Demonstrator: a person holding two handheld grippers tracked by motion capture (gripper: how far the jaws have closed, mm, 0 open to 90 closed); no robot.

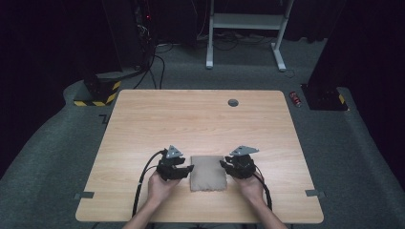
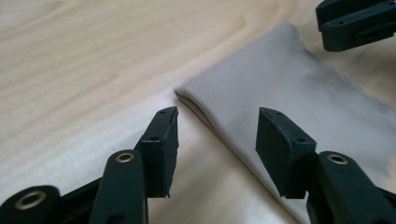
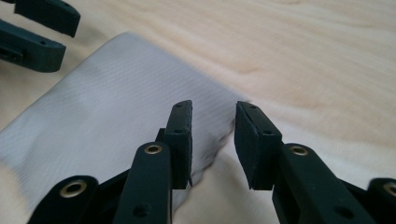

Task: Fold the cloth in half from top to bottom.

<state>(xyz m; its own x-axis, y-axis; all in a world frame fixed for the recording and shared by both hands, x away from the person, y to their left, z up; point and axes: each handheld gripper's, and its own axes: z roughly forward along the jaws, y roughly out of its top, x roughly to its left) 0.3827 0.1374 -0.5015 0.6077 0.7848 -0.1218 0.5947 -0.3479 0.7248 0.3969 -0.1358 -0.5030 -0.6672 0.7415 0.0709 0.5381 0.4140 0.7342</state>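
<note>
Nearest the person, the left gripper and right gripper sit at either side edge of the folded beige cloth, which lies flat on the wooden table near its front edge; both sets of jaws stand apart with nothing pinched. The left jaws straddle the cloth's folded edge, so closing there could catch just the top layer and pull the fold open, while the right jaws, over a wavy edge, might nip only a sliver that slips out
</note>
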